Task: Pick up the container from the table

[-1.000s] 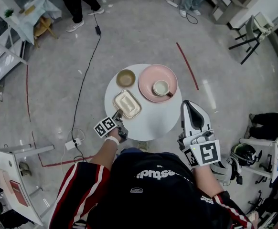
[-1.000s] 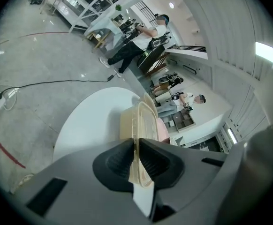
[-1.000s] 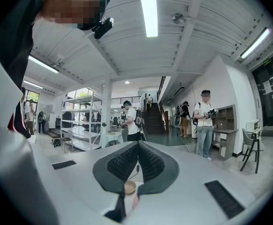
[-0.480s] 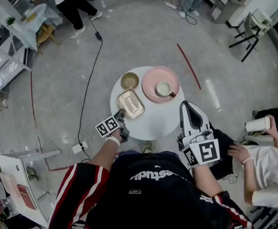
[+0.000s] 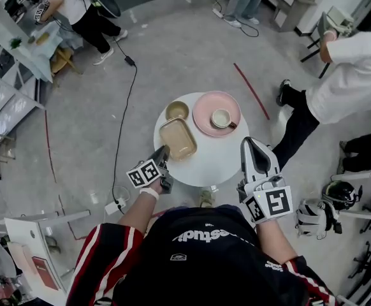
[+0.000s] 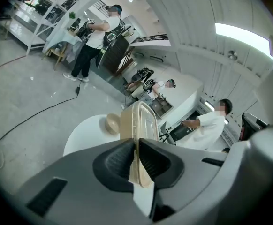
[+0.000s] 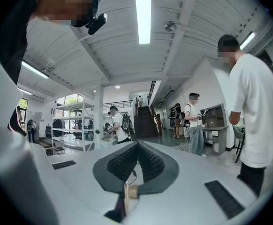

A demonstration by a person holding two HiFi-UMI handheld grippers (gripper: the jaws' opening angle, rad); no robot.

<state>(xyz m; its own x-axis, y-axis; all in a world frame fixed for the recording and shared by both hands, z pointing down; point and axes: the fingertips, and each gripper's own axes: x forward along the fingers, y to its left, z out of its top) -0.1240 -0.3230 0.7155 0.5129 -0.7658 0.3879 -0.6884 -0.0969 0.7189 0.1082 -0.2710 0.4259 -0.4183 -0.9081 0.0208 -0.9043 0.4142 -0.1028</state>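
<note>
Round white table point(image 5: 211, 159), tan bowl point(image 5: 176, 110), pink plate point(image 5: 202, 109)

Only white lettering on the black shirt point(image 5: 201, 234) — upside down, partly folded — not legible

Bright, even indoor light fills all three views. A ceiling strip light point(image 7: 142, 13) glows pure white in the right gripper view, and a light panel point(image 6: 242, 34) blows out in the left. The glossy floor point(image 5: 173, 50) carries soft pale reflections, and the white desk point(image 5: 214, 158) throws only a faint shadow. The container point(image 6: 141, 125) is evenly lit. Both gripper views are fisheye, with bent lines and black corners. Mosaic patches blur faces.
</note>
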